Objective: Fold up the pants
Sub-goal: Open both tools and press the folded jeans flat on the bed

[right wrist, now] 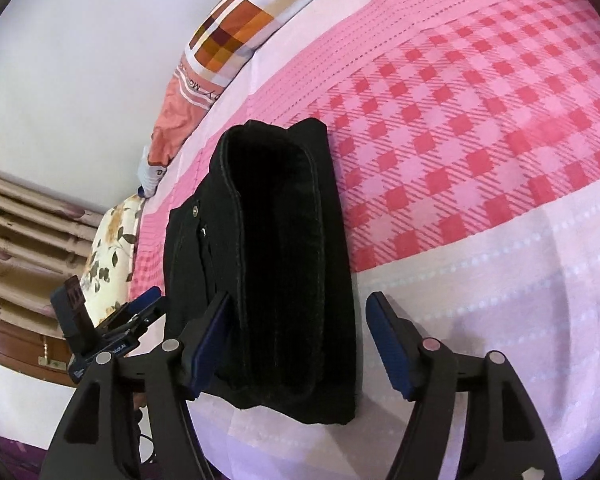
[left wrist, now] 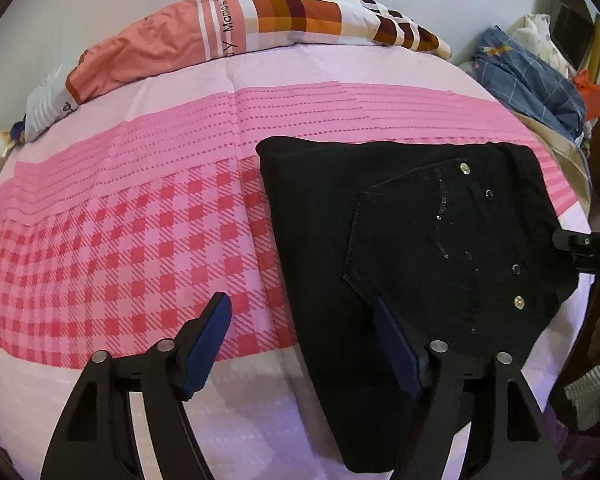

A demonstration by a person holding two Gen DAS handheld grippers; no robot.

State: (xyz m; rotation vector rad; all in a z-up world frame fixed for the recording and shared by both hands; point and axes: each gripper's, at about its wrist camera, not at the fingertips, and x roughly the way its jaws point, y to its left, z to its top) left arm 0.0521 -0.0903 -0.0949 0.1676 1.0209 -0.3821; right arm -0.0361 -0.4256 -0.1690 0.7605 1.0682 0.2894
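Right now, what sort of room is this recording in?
Most likely a bedroom: black pants lie folded on a bed with a pink checked sheet, a pillow at its head, bedding piled alongside.

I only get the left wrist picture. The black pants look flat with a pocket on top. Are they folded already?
Observer: Yes. The right wrist view looks at the black pants end-on, and there you see stacked layers wrapped round each other in a thick bundle.
Operator: Is the other grabber holding them?
Observer: No. The right gripper stands open; the bundle's near end lies between its blue pads, and a gap shows at the right one.
Operator: What's past my grabber's side of the bed?
Observer: A flowery cushion at the bed's edge, with pale pleated curtains behind it. Your left gripper shows there too, beside the pants, off them.
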